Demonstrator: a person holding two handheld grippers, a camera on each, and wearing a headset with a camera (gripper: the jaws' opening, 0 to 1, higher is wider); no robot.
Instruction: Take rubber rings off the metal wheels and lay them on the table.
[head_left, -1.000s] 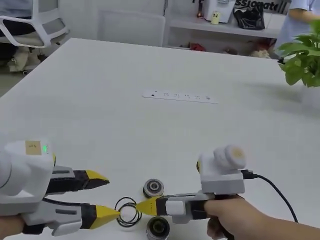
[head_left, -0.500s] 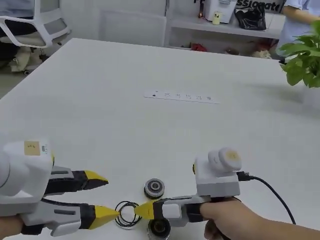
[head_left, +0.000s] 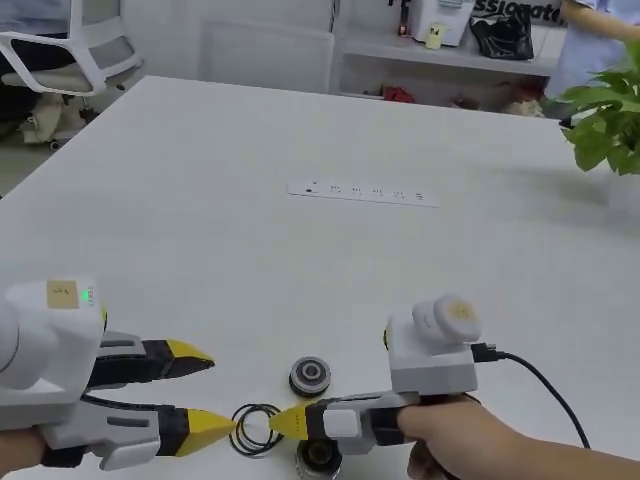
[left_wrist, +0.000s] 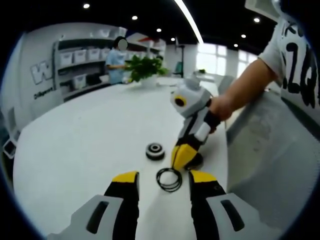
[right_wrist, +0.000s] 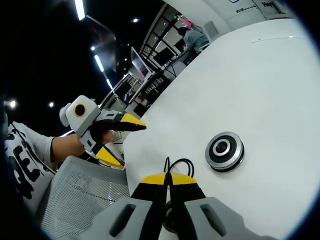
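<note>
The right gripper (right_wrist: 167, 179) is held in a hand (head_left: 462, 440) low over the table (head_left: 300, 260), and its yellow-tipped jaws are pressed tight together, no gap to be seen. The tips are parked right at the edge of the rubber rings (left_wrist: 170, 180), a little tangle of thin black loops lying flat on the table. Whether a loop is actually pinched between the tips can't be made out, tbh.

The left gripper (head_left: 212, 390) is pointed at the same spot from the opposite side, jaws spread wide, with the rings lying just off its tips and between the two grippers. Nothing is held in it.

Two metal wheels are sat close by. One metal wheel (right_wrist: 224, 150) is lying flat just beyond the rings, apart from them, with a shiny hub and a dark outer band. The second wheel (head_left: 318, 456) is tucked right under the right gripper's jaws, partly hidden, so not much of it can be read.

A black cable (head_left: 545, 375) is trailed off from the right gripper. Further out, a white power strip (head_left: 363, 192) is laid mid-table, and a leafy plant (head_left: 605, 120) is set at the far right edge.
</note>
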